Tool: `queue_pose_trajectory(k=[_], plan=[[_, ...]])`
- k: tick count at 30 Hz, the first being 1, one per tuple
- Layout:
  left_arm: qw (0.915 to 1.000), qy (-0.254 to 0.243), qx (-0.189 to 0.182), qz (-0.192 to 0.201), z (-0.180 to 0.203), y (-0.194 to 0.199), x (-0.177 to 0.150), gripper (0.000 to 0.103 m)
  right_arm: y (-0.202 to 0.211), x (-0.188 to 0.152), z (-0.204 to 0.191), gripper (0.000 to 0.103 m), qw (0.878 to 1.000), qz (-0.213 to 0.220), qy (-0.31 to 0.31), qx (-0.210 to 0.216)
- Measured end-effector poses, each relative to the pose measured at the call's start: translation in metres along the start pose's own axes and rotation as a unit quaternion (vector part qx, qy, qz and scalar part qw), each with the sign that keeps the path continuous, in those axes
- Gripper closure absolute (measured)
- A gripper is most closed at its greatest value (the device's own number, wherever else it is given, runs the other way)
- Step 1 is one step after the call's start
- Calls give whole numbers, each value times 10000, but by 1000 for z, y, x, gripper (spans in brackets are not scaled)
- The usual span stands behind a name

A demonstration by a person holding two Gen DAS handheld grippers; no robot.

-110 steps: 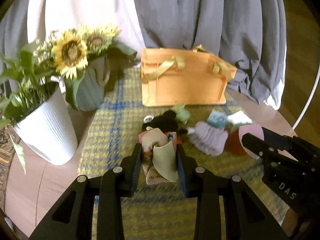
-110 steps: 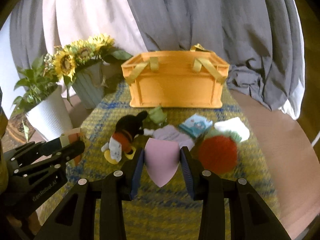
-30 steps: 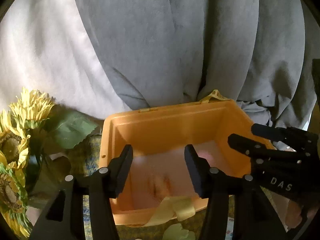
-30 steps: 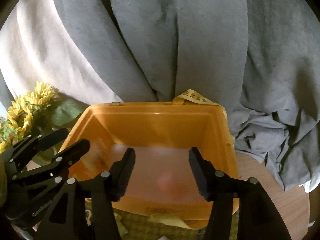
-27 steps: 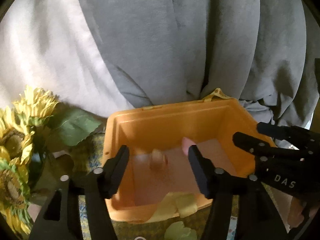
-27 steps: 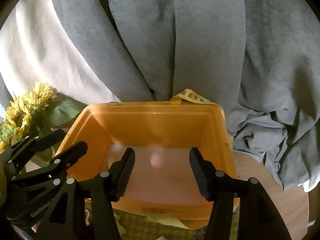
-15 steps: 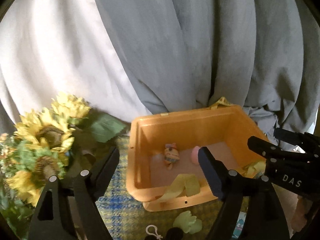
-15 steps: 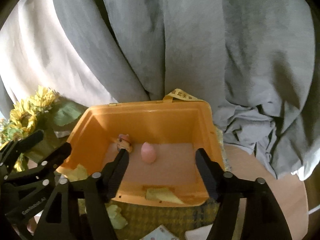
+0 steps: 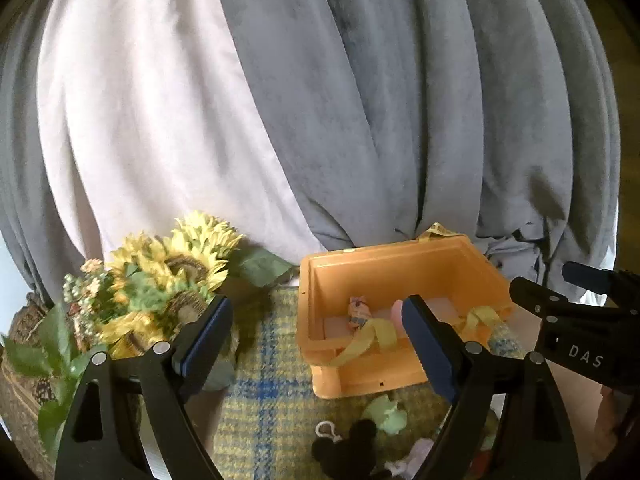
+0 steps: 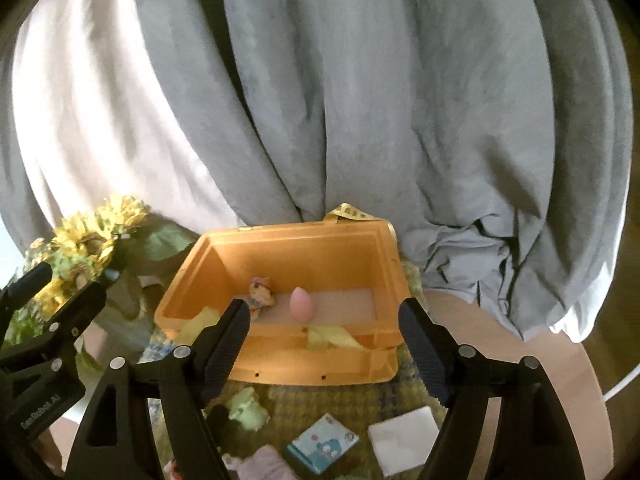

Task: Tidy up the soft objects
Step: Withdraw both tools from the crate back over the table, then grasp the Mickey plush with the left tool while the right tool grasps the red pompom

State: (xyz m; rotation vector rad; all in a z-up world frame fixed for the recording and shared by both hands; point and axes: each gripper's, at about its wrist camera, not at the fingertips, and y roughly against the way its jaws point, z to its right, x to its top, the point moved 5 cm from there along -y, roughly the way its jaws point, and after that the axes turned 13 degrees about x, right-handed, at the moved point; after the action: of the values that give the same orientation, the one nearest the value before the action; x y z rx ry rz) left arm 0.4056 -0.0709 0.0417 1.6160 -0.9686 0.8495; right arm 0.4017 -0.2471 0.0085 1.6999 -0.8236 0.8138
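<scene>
I see the orange bin [image 10: 280,368] open from above; sunflowers [image 9: 176,268] crowd its left, grey curtain [image 10: 400,100] closes the far side, small soft things [image 10: 248,404] litter the near table [image 10: 500,332].

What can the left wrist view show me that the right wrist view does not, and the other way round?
Only the left wrist view shows the black plush toy with its white key ring.

Only the right wrist view shows the blue cartoon packet and the white folded cloth.

Both show the orange basket holding the pink egg-shaped toy and the small patterned toy, the green soft piece, the sunflowers, and both hand-held grippers, left and right, open and empty.
</scene>
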Motion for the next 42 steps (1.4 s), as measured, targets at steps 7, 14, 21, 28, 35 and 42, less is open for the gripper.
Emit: queue_pose_trajectory(k=[7, 14, 21, 28, 35, 42], plan=[[9999, -45, 69, 63, -7, 35, -27, 16, 41, -19, 3, 25, 9993, 239, 191, -229], [9998, 117, 66, -163, -16, 53, -60, 16, 72, -43, 6, 25, 9972, 462, 287, -519], [9996, 238, -14, -127, -22, 67, -85, 16, 85, -69, 4, 25, 9973, 512, 151, -502], [9996, 271, 54, 5, -24, 75, -99, 16, 83, -96, 4, 25, 9981, 460, -114, -398], [9996, 194, -22, -189, -20, 69, -124, 16, 77, -117, 6, 25, 9984, 339, -162, -416], [9989, 210, -87, -411, -13, 62, -148, 16, 70, -140, 8, 25, 9987, 119, -169, -456]])
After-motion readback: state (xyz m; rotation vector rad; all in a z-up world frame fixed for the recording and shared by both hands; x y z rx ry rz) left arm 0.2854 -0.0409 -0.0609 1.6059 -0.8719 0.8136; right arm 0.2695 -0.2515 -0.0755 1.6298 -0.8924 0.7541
